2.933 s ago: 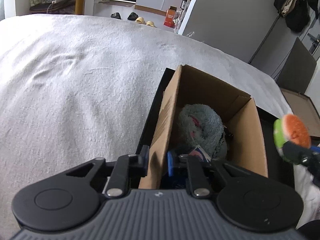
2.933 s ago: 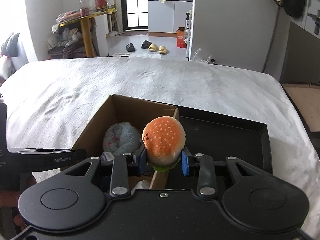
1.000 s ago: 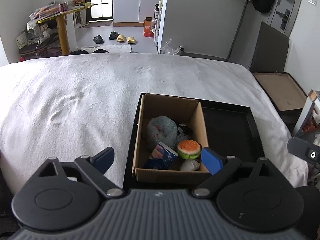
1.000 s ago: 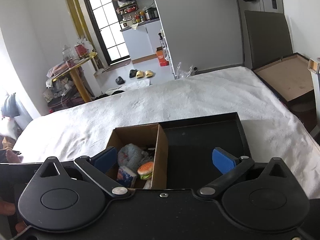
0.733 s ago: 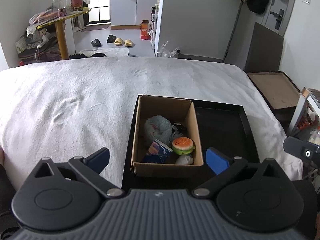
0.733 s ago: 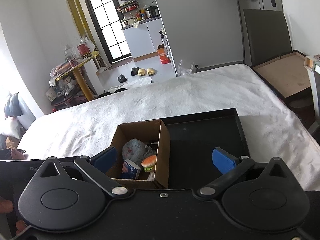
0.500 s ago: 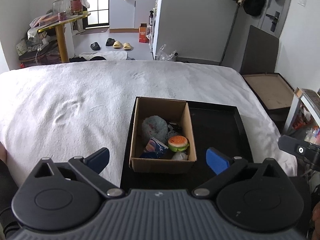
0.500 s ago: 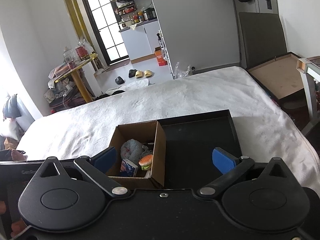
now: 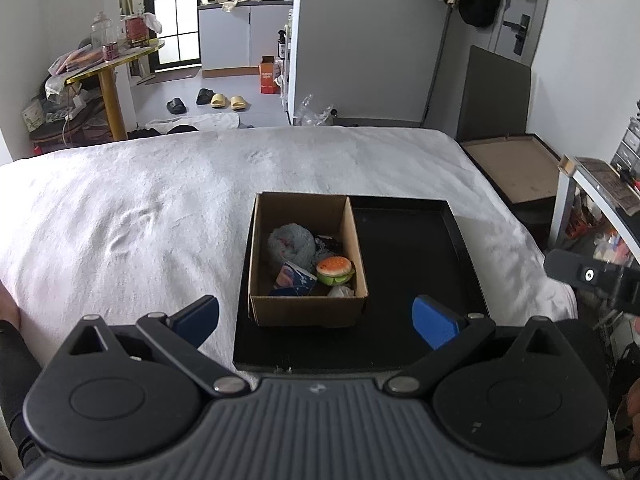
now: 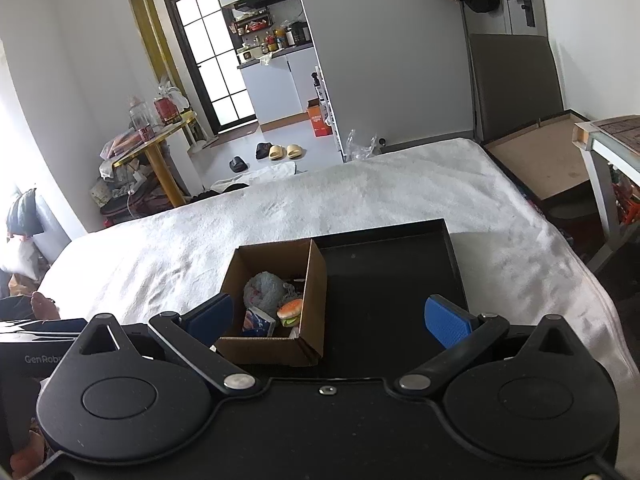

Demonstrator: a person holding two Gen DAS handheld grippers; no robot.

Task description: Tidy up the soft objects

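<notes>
Two grippers hang above a bed, and both have their blue pads spread wide with nothing between them. The left gripper sits high over the near end of a black tray. The right gripper is also up in the air, a bit to the side, and its jaws are just as wide apart.

The black tray lies flat on the white blanket that covers the bed. A brown cardboard box stands in the left part of the tray, with its top open. The right part of the tray is bare black.

The soft toys are all inside the box. A fluffy gray plush sits near the back. A little burger toy, orange on top with green under it, lies near the front right wall of the box. Just beside the burger is a blue packet with a picture on it, leaning on its side. A small white thing is tucked in the front corner, under the burger. Something dark lies behind the burger, but it is too small to tell what it is.

From the right wrist view the same box shows the gray plush and the burger side by side.

Neither gripper touches the box or the toys.
</notes>
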